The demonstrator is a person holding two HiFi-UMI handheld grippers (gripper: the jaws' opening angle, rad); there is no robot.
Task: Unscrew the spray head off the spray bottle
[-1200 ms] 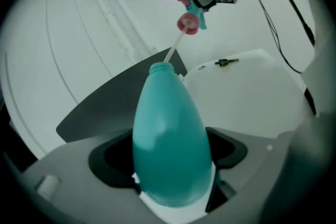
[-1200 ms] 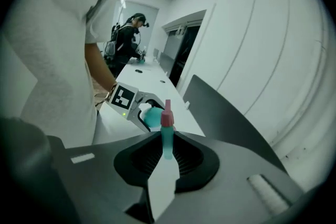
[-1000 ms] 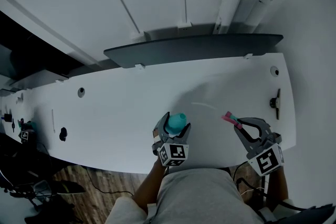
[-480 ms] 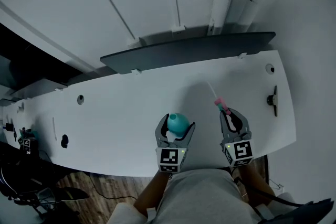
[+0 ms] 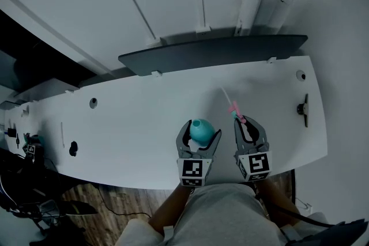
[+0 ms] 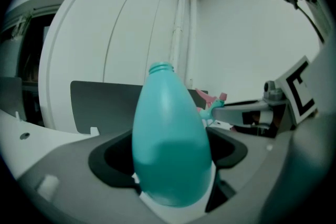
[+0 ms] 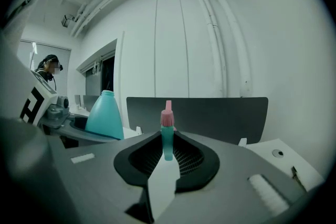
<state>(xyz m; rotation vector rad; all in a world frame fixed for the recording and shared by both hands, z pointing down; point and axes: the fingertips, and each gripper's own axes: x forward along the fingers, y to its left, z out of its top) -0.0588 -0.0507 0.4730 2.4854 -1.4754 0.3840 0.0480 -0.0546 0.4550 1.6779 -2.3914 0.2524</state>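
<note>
A teal spray bottle [image 5: 200, 130] stands upright between the jaws of my left gripper [image 5: 199, 139], which is shut on its body. In the left gripper view the bottle [image 6: 170, 149] fills the middle and its threaded neck [image 6: 160, 68] is bare and open. My right gripper [image 5: 248, 128] is just right of it, shut on the teal and pink spray head [image 5: 236, 112], whose thin white tube [image 5: 225, 95] points away over the table. In the right gripper view the spray head [image 7: 167, 136] stands upright between the jaws, with the bottle [image 7: 105, 115] to its left.
The white table [image 5: 127, 118] has a dark grey panel [image 5: 213, 52] along its back edge. A black fitting [image 5: 304, 108] sits at the right end, and small dark items [image 5: 73, 148] at the left. A person [image 7: 50, 65] stands far off to the left in the right gripper view.
My right gripper has swung in from the right with the spray head and now stands close beside the bottle. The left gripper and bottle have shifted slightly right.
</note>
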